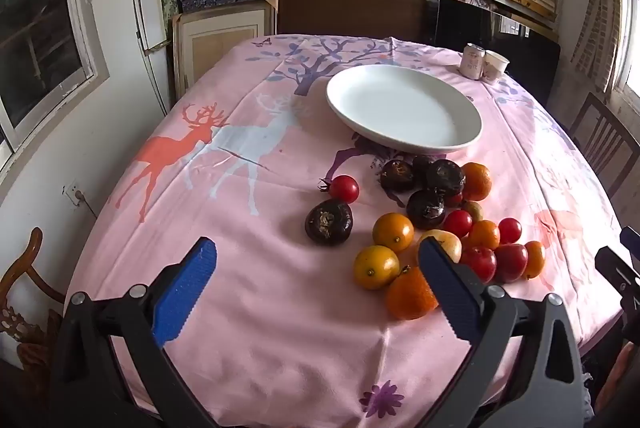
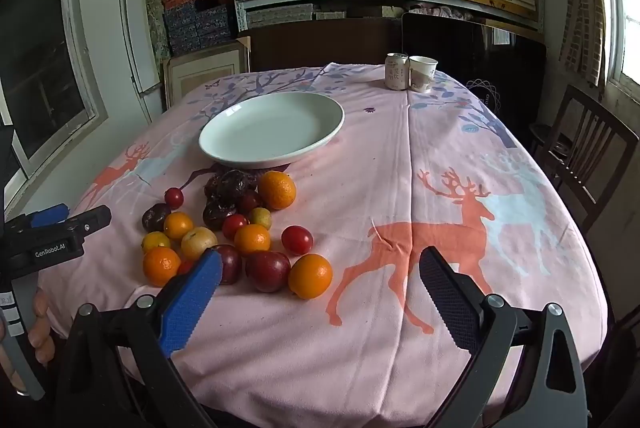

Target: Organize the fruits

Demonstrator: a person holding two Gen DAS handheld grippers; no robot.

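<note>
Both tools, left tool (image 1: 318,258) and right tool (image 2: 320,266), released; near-edge orange (image 2: 310,276) judged firm, roll-prone: grip across middle.

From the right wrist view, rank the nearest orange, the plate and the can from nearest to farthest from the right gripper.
1. Orange: just ahead of the right gripper, toward its left finger.
2. Plate: mid-table, behind the fruit pile, ahead-left.
3. Can: far edge, beside the paper cup.

Open cloth (image 2: 400,187) right of fruit pile (image 2: 240,228) (tightly clustered)
</note>
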